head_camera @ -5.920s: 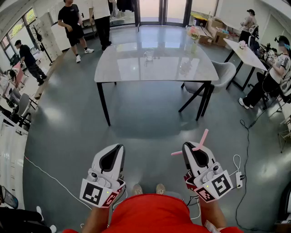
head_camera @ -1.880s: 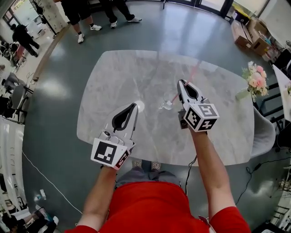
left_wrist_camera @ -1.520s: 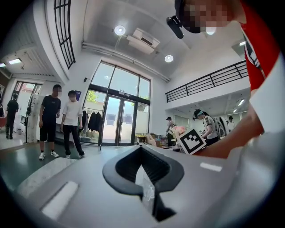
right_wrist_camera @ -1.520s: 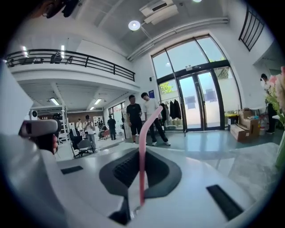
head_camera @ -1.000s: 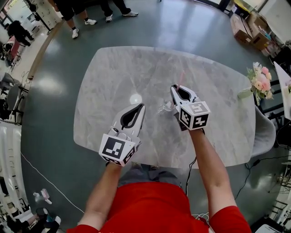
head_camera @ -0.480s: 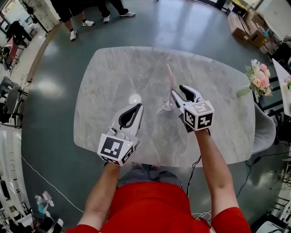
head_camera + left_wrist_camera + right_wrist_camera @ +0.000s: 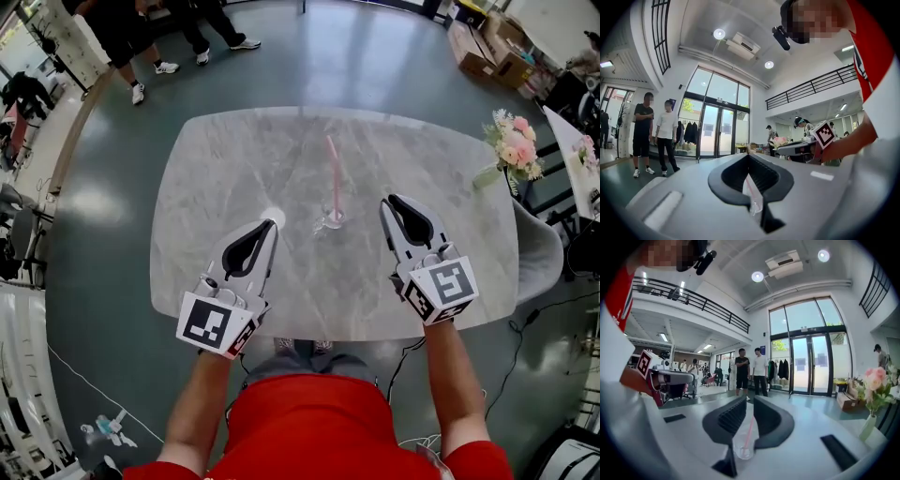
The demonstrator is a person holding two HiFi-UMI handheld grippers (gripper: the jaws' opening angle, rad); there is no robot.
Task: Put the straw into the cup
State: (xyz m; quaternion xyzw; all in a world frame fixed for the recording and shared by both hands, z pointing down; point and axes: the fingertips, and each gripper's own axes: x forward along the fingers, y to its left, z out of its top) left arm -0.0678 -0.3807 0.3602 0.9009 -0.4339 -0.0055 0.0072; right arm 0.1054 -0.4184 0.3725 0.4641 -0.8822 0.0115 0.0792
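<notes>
Looking done: pink straw just released into clear glass cup mid-frame; right gripper backed off, fingers narrowing, empty; left gripper pinching clear plastic wrapper.

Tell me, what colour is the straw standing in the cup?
Pink. The straw shows best in the head view.

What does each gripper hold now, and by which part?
The left gripper is shut on a clear plastic wrapper, pinching its far part; the near end hangs free. The right gripper holds nothing: its jaws have just been closing, empty.
</notes>
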